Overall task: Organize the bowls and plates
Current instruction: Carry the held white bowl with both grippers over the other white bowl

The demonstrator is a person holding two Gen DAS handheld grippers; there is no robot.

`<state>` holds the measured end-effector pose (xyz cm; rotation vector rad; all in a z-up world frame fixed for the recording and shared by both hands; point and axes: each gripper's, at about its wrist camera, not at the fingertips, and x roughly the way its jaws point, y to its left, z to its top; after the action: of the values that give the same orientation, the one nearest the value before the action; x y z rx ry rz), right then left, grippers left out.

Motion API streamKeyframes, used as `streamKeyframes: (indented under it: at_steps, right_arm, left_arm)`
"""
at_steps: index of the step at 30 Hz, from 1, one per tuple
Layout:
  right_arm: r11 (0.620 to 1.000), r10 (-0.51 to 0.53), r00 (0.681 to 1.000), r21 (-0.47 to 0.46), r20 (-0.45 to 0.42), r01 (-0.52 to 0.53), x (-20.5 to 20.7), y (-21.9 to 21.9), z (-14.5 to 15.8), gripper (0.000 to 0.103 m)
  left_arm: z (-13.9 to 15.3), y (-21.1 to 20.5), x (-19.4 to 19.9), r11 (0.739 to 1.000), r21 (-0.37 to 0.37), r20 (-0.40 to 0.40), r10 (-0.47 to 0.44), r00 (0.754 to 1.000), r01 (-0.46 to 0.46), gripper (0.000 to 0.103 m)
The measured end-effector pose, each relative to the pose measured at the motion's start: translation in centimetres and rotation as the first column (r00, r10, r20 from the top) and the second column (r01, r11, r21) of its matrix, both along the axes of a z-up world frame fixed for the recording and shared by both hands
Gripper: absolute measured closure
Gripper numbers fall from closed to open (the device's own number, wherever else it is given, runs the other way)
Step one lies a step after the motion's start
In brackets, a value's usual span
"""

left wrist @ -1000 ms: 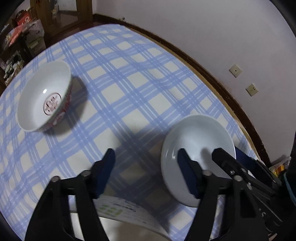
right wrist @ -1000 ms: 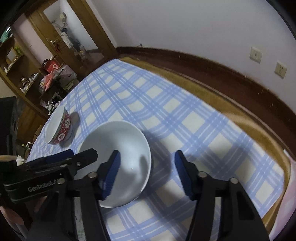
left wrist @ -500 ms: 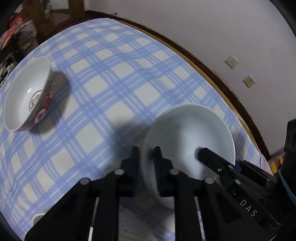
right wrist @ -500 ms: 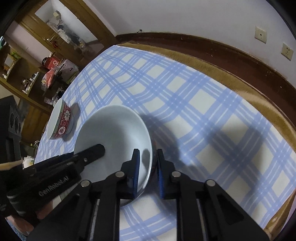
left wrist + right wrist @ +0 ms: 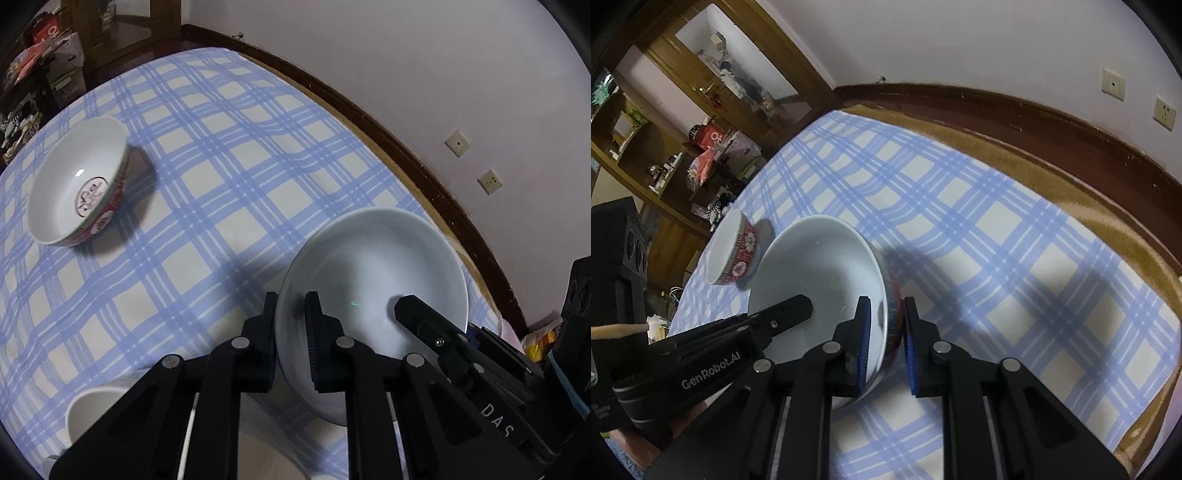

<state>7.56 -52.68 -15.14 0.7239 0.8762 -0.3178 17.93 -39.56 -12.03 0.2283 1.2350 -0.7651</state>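
**Both grippers clamped on the big bowl's rim**

Blue-and-white checked cloth (image 5: 229, 155) covers the bench, which stands close to a pale wall with a dark wooden skirting (image 5: 1015, 118) and two wall sockets (image 5: 458, 143). A wooden cabinet (image 5: 713, 85) with cluttered shelves stands beyond the bench's far end.

The large bowl (image 5: 373, 280), pale inside and red-patterned outside, sits near the bench's edge. The left gripper (image 5: 291, 332) has its fingers (image 5: 314, 325) closed together on the bowl's left rim, one finger inside and one outside. The right gripper (image 5: 884, 332) is clamped on the opposite rim in the same way, its blue-padded fingers (image 5: 862, 332) pinching the wall between them. Each gripper shows in the other's view, reaching into the bowl.

A smaller bowl (image 5: 79, 181), white inside with a red mark at its bottom and a red patterned outside, rests well apart on the cloth, tilted on its side. Another white dish (image 5: 92, 410) shows partly beneath the left gripper, at the near edge.
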Motion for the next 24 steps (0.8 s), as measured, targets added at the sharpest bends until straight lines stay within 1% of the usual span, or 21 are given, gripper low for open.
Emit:
streamKeyframes:
  at_steps: [6, 17, 20, 24]
  right_arm:
    - [1.000, 0.024, 0.999, -0.018, 0.036, -0.023, -0.2, 1.4, 1.9, 0.085]
    - [0.995, 0.096, 0.990, -0.048, 0.099, -0.092, -0.8, 6.1, 5.5, 0.085]
    - [0.993, 0.113, 0.988, -0.052, 0.108, -0.108, -1.2, 7.4, 6.1, 0.085]
    - [0.989, 0.137, 0.985, -0.061, 0.102, -0.131, -1.5, 9.0, 6.4, 0.085]
  left_arm:
    - [2.4, 1.9, -0.5, 0.999, -0.010, 0.038, 0.033, 0.999, -0.032, 0.089]
    - [6.0, 7.7, -1.6, 0.993, -0.019, 0.044, 0.119, 0.992, -0.118, 0.088]
    - [6.5, 9.2, -2.1, 0.990, -0.029, 0.042, 0.137, 0.990, -0.136, 0.088]
    - [6.5, 11.0, -2.9, 0.987, -0.033, 0.038, 0.156, 0.987, -0.155, 0.087]
